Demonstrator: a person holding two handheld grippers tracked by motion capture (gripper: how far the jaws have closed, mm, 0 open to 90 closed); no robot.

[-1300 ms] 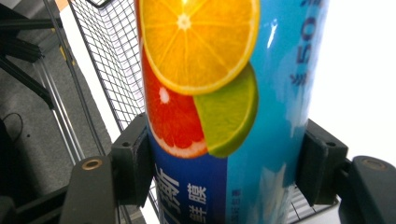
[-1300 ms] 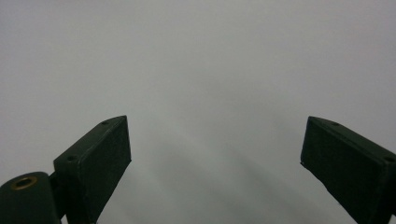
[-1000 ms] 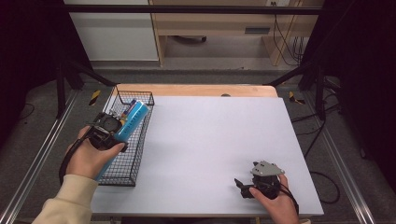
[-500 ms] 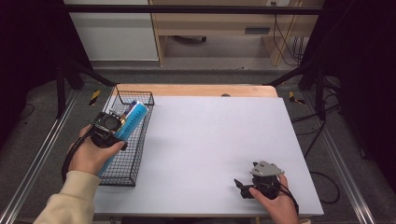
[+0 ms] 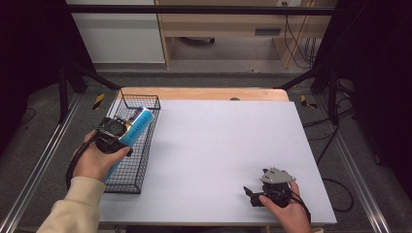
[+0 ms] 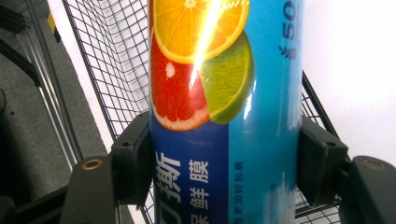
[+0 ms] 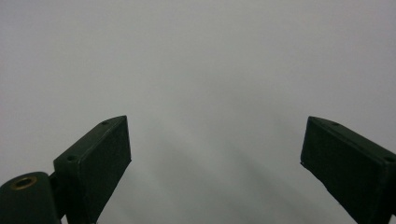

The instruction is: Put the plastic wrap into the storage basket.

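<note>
Wire basket (image 5: 127, 171), black, set at the left edge of the white counter (image 5: 218, 145). Blue tube (image 6: 224, 116), citrus-printed, clamped between the left gripper (image 5: 116, 132) jaws above the basket. Right gripper (image 5: 250, 193), rested near the front edge, jaws spread, nothing held.

**A white table with a basket on it**

The table (image 5: 218, 145) has a flat white top. A strip of light wood runs along its far edge. A black wire basket (image 5: 130, 160) sits on the table at its left side. The person's right hand (image 5: 284, 211) rests on the table near its front right corner.
</note>
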